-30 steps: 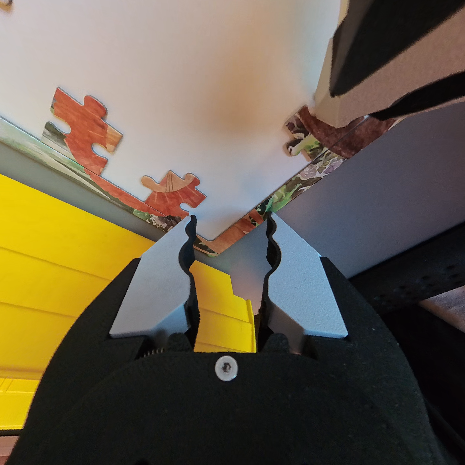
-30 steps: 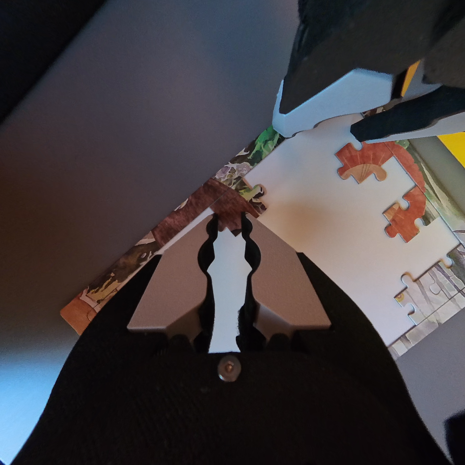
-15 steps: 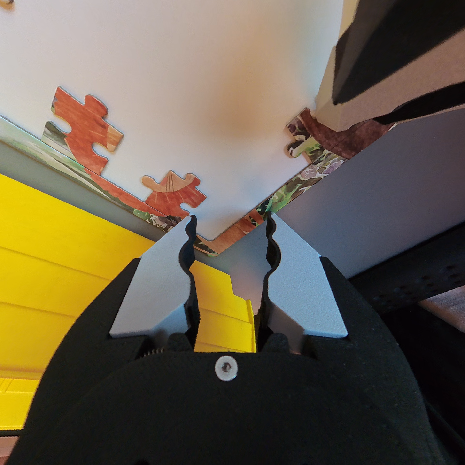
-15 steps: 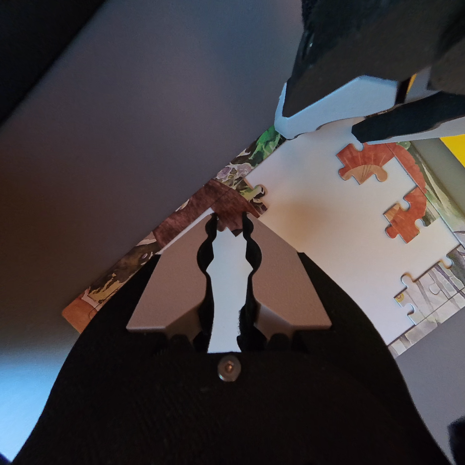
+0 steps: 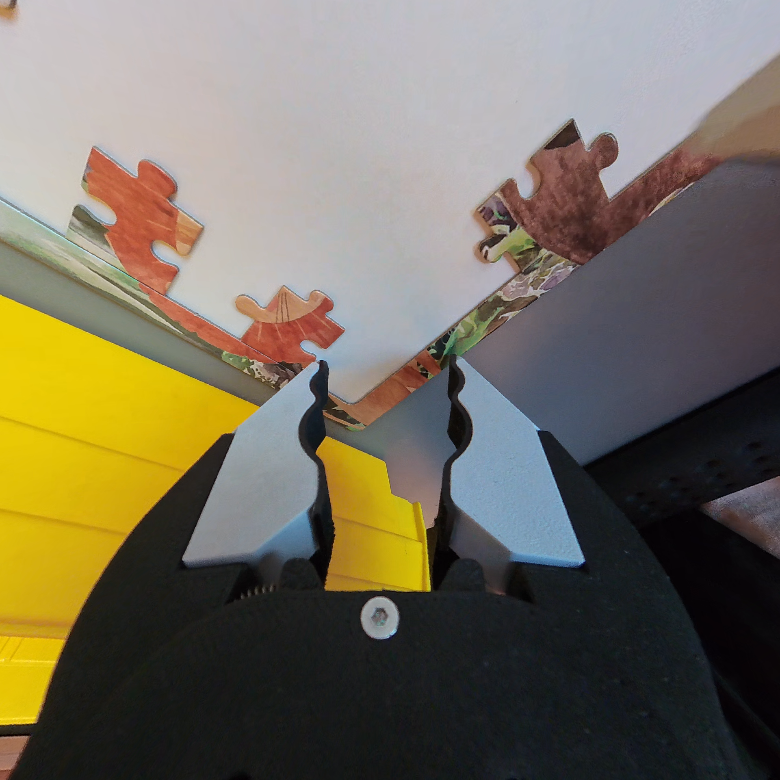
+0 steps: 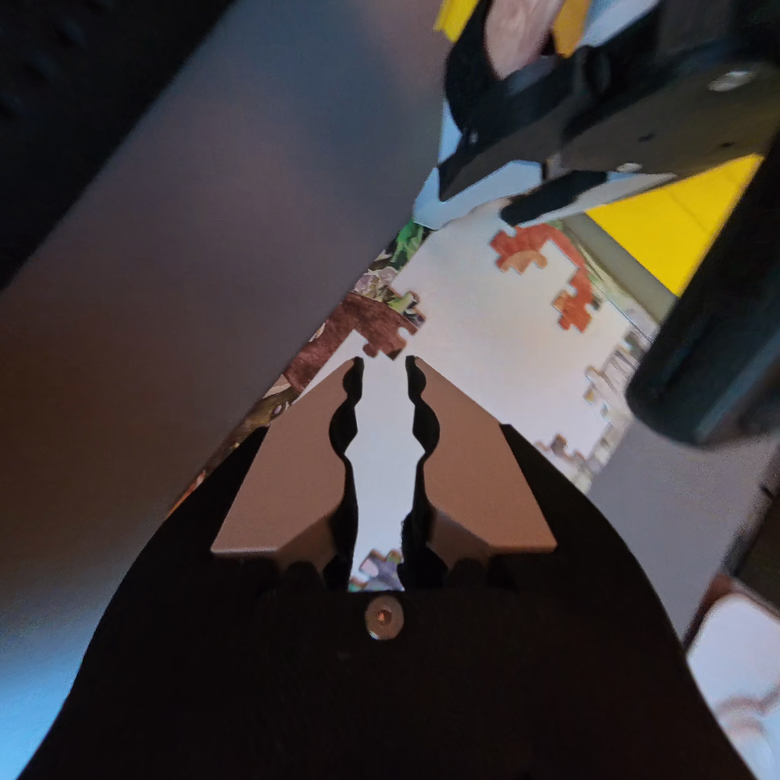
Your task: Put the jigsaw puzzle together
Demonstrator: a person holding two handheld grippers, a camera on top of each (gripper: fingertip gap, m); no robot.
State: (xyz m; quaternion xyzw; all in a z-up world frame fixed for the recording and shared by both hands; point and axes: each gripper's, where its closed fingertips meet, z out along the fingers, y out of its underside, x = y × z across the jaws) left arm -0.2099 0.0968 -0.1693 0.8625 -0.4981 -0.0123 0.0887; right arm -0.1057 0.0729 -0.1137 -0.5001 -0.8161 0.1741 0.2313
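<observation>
The puzzle board [image 5: 380, 126] is white with a printed border and lies on a grey table. Two red pieces [image 5: 139, 219] [image 5: 291, 329] sit along its left border. A brown piece [image 5: 561, 198] sits joined into the right border. My left gripper [image 5: 387, 367] is open and empty, its tips on either side of the board's near corner. My right gripper [image 6: 385, 363] is slightly open and empty, just short of the brown piece [image 6: 371, 325]. The left gripper [image 6: 485, 202] also shows in the right wrist view, at the board's far corner. That view is blurred.
A yellow box [image 5: 105, 422] lies beside the board on the left. The grey table [image 5: 633, 316] runs along the right border, with a dark perforated surface [image 5: 696, 456] beyond its edge. More assembled pieces [image 6: 608, 388] line the board's far side. The grippers' ends are close to 12 cm from one another.
My right gripper has drawn back and up off the brown piece, which stays in the border. It has almost left the left wrist view. My left gripper has not moved.
</observation>
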